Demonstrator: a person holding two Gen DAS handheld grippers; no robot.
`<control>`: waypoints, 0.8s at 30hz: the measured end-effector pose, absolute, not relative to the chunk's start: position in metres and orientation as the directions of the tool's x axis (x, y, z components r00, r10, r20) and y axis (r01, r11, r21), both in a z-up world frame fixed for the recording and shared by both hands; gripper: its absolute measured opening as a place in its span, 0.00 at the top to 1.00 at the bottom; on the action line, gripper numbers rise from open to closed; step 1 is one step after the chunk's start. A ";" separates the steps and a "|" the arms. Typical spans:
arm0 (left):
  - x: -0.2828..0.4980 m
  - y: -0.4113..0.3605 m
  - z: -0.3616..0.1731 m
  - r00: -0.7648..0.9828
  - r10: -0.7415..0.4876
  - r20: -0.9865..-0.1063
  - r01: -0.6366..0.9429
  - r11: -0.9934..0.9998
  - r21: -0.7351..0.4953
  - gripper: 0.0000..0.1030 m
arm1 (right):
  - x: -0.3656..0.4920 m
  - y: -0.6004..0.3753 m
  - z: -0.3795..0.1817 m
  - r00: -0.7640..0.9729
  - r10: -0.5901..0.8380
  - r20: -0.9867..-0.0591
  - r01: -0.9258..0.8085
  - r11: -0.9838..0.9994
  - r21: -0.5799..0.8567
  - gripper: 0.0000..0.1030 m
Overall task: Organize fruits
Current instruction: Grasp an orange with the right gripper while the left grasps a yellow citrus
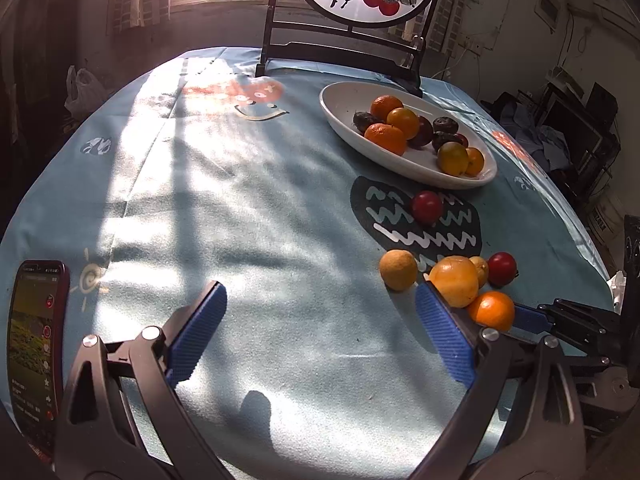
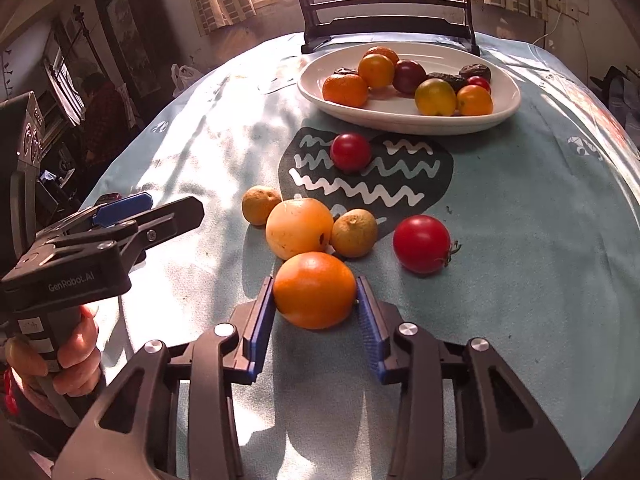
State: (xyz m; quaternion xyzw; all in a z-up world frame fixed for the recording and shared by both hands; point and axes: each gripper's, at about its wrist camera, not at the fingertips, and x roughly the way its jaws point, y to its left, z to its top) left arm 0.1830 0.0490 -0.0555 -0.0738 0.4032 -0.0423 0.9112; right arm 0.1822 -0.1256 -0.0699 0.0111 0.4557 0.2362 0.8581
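- Fruit lies loose on the blue tablecloth (image 2: 540, 264) in front of a white oval dish (image 2: 404, 116) that already holds oranges, dark plums and a small red tomato.
- Right gripper (image 2: 316, 300) pinches an orange (image 2: 314, 290) between its blue pads, one on each side, with the orange sitting on the cloth.
- Just beyond the orange sits a pale yellow-orange fruit (image 2: 299, 227), touching it or nearly so, flanked by two small tan fruits (image 2: 261, 205) (image 2: 354, 233).
- Right of that cluster lies a red tomato (image 2: 422, 243) with its stem; a second, smaller tomato (image 2: 351, 151) rests on the dark zigzag print nearer the dish.
- Left gripper (image 1: 320, 304) hovers with its jaws spread wide over bare cloth, holding nothing, left of the fruit cluster.
- Behind the dish stands a dark wooden frame (image 1: 344, 46) holding a round painted panel.
- Phone (image 1: 36, 356) with a lit screen shows at the left edge of the left wrist view.
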 end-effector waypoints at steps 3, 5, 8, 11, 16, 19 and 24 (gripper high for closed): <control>0.183 0.049 -0.056 0.670 -0.140 -0.729 0.021 0.985 -0.171 0.06 | 0.180 -0.139 -0.064 0.498 0.462 -0.734 -0.383 0.876 0.292 0.61; 0.183 0.048 -0.056 0.671 -0.147 -0.727 0.030 0.985 -0.172 0.06 | 0.176 -0.150 -0.059 0.533 0.464 -0.707 -0.364 0.881 0.302 0.61; 0.180 0.042 -0.053 0.681 -0.180 -0.710 0.078 0.982 -0.174 0.07 | 0.171 -0.165 -0.054 0.565 0.453 -0.690 -0.339 0.889 0.307 0.61; 0.176 0.026 -0.049 0.676 -0.248 -0.694 0.185 0.969 -0.166 0.12 | 0.167 -0.180 -0.053 0.576 0.459 -0.677 -0.317 0.888 0.333 0.61; 0.173 -0.009 -0.047 0.638 -0.321 -0.700 0.351 0.930 -0.106 0.40 | 0.166 -0.193 -0.056 0.577 0.482 -0.659 -0.291 0.876 0.386 0.61; 0.176 -0.025 -0.047 0.618 -0.337 -0.710 0.417 0.906 -0.068 0.48 | 0.166 -0.194 -0.056 0.576 0.493 -0.652 -0.293 0.869 0.398 0.61; 0.190 -0.040 -0.055 0.584 -0.323 -0.745 0.483 0.876 -0.001 0.51 | 0.166 -0.197 -0.057 0.571 0.507 -0.646 -0.287 0.860 0.422 0.61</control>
